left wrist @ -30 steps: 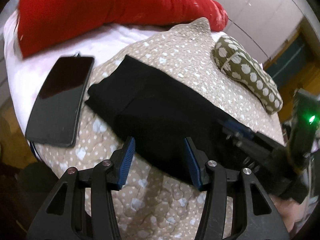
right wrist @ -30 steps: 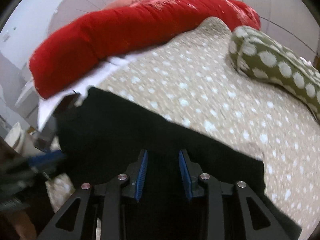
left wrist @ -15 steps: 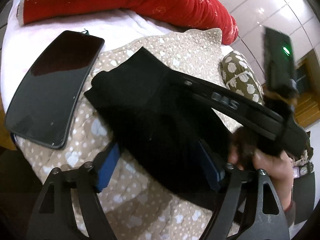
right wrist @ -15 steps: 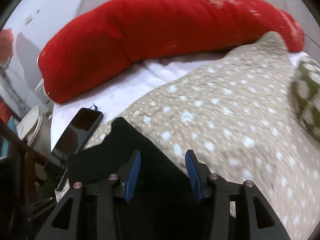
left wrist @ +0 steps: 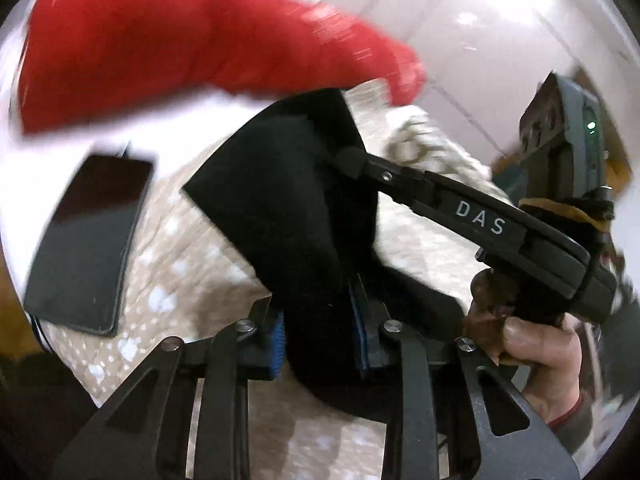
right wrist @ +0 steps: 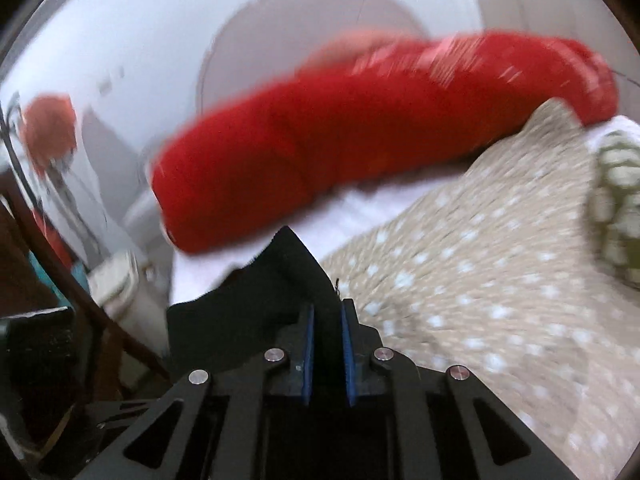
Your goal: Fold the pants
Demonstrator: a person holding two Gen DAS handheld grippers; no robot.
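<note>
The black folded pants (left wrist: 280, 200) are lifted off the beige dotted quilt (left wrist: 192, 276). My left gripper (left wrist: 318, 332) is shut on a thick bundle of the pants' near edge. My right gripper (right wrist: 326, 344) is shut on the pants (right wrist: 288, 276) at another edge, and its body with the word DAS (left wrist: 480, 220) reaches across the left wrist view to the cloth's far corner. The person's hand (left wrist: 532, 344) holds it.
A black phone (left wrist: 88, 240) lies on the quilt at the left. A long red pillow (right wrist: 360, 140) lies along the far side on a white sheet. A green dotted cushion (right wrist: 620, 208) sits at the right.
Both grippers have closed on the pants and lifted them off the quilt. The cloth, flat a second ago, now hangs bunched between them. Both views are blurred by motion.
</note>
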